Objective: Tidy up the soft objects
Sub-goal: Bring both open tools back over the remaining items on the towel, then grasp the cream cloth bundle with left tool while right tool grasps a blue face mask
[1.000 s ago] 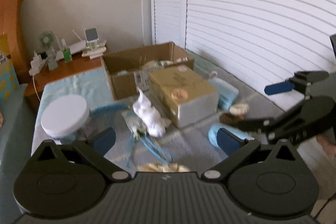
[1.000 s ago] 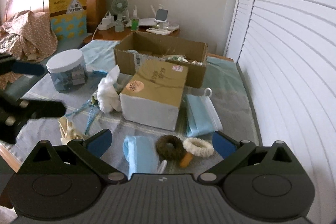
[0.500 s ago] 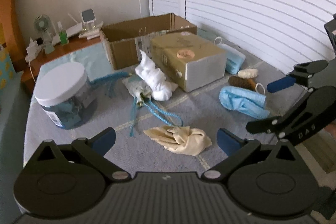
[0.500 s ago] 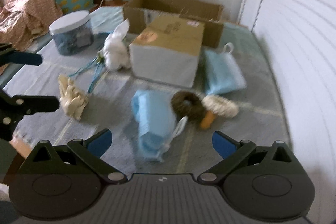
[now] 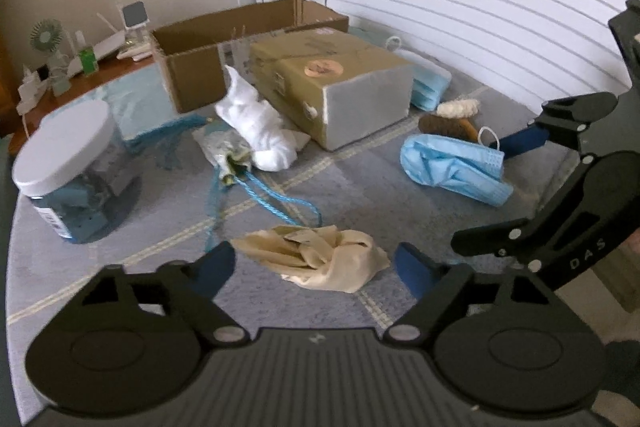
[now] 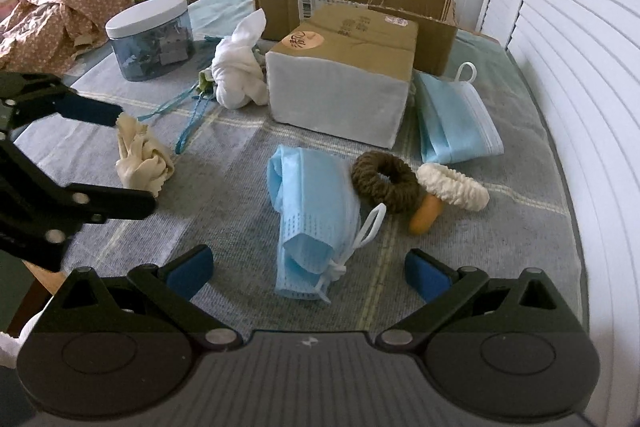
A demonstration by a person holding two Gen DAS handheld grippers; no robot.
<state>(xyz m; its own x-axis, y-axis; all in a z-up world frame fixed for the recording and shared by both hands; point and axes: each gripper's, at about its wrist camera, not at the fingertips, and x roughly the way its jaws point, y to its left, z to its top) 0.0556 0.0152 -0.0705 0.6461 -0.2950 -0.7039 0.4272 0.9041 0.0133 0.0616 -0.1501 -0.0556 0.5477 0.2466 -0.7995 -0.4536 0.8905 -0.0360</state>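
A crumpled cream cloth (image 5: 320, 257) lies on the grey blanket between the open fingers of my left gripper (image 5: 316, 267); it also shows in the right wrist view (image 6: 140, 159). A folded blue face mask (image 6: 312, 211) lies just ahead of my open right gripper (image 6: 310, 271), also seen from the left (image 5: 452, 167). Behind it are a brown scrunchie (image 6: 384, 181), a cream scrunchie (image 6: 454, 187), a second blue mask (image 6: 456, 123) and a white knotted cloth (image 6: 238, 75). Both grippers are empty.
An open cardboard box (image 6: 352, 3) stands at the back with a closed tan and white box (image 6: 344, 75) before it. A white-lidded jar (image 6: 150, 37) stands left. Blue cord (image 5: 260, 191) trails across the blanket. White shutters (image 6: 580, 67) run along the right.
Both grippers have come down and forward toward the blanket. The cream cloth now lies between the left fingers and the folded mask sits close before the right fingers.
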